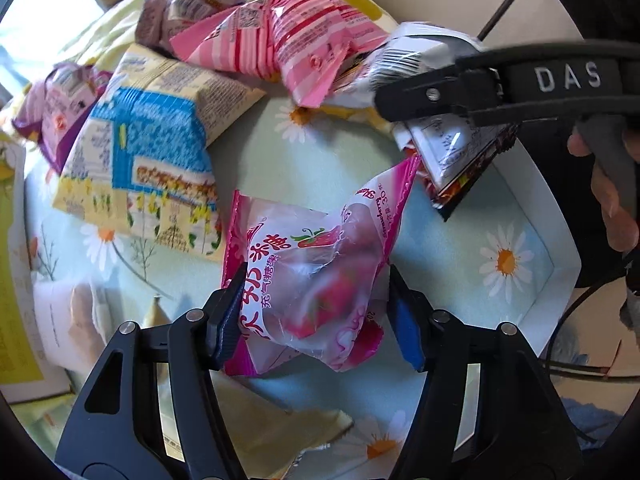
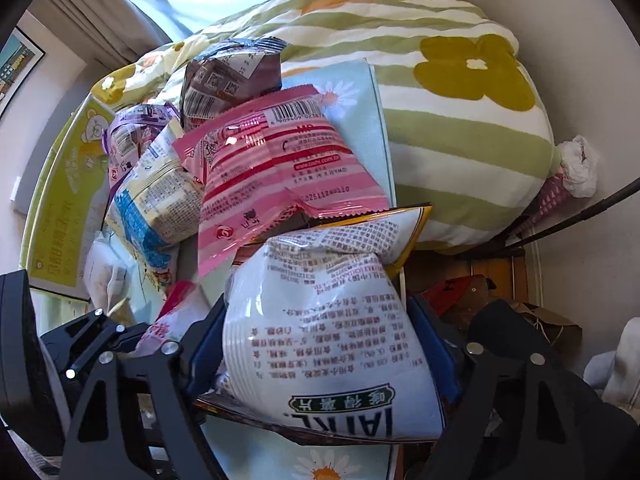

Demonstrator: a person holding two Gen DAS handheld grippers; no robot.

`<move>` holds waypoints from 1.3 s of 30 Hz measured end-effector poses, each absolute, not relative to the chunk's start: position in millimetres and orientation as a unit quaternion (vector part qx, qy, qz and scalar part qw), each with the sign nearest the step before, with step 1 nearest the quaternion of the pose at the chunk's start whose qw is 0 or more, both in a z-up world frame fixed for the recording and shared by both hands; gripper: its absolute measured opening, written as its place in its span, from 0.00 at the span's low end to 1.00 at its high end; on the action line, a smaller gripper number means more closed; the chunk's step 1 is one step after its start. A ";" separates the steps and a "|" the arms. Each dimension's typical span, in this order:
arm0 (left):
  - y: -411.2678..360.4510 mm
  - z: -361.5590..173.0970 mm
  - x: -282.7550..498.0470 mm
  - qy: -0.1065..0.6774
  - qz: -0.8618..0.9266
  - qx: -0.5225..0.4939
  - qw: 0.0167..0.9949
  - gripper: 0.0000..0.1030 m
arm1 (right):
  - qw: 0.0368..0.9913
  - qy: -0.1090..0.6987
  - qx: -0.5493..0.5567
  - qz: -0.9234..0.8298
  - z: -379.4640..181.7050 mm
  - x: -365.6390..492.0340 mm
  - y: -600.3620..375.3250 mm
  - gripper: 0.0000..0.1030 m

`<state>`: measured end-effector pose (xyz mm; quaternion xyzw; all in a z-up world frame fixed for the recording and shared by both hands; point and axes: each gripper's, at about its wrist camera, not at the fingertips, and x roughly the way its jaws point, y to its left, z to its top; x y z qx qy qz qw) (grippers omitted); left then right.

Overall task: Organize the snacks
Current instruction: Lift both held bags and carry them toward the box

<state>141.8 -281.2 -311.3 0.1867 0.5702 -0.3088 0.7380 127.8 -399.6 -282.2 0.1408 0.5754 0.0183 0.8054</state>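
Going left to right: the left gripper (image 1: 310, 316) is clamped on a pink strawberry bag (image 1: 316, 272), pads pressing both sides, and the pack runs lengthwise from the jaws up toward 1 o'clock over the daisy tray (image 1: 560, 276). You can read "Strawberry" and "30" on it, plus Chinese characters I won't try to copy. At 10 o'clock from it lies a yellow-and-blue pack (image 1: 152, 152), and at 12 a pink striped pack (image 1: 288, 36) with a brownish one behind. Over at 2 o'clock the right gripper (image 2: 320, 356), its arm marked "DAS", is squeezing a white chips bag (image 2: 332, 344). In its own camera the bag stands long-axis straight out toward 12, bulging between the pads, small Chinese print all over and big letters that look like "TAIKL" upside down, not sure. So both bags are already in hand over the tray's near end, and I'd guess the next bit is just picking a bare patch for each, the left one being closer to the open middle.
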 end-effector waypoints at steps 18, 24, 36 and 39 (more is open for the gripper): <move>-239.8 -271.4 141.6 0.550 -0.287 0.162 0.768 0.57 | 0.830 0.547 0.105 0.023 -248.6 93.2 -391.9 0.58; -239.2 -237.0 124.0 0.530 -0.282 0.152 0.785 0.57 | 0.838 0.535 0.106 0.030 -227.0 80.8 -388.2 0.56; -235.8 -150.8 118.1 0.485 -0.231 0.103 0.837 0.57 | 0.873 0.475 0.072 0.079 -141.8 73.7 -358.0 0.55; -217.7 -127.5 121.2 0.470 -0.207 0.086 0.854 0.57 | 0.880 0.460 0.062 0.100 -122.5 77.3 -346.6 0.55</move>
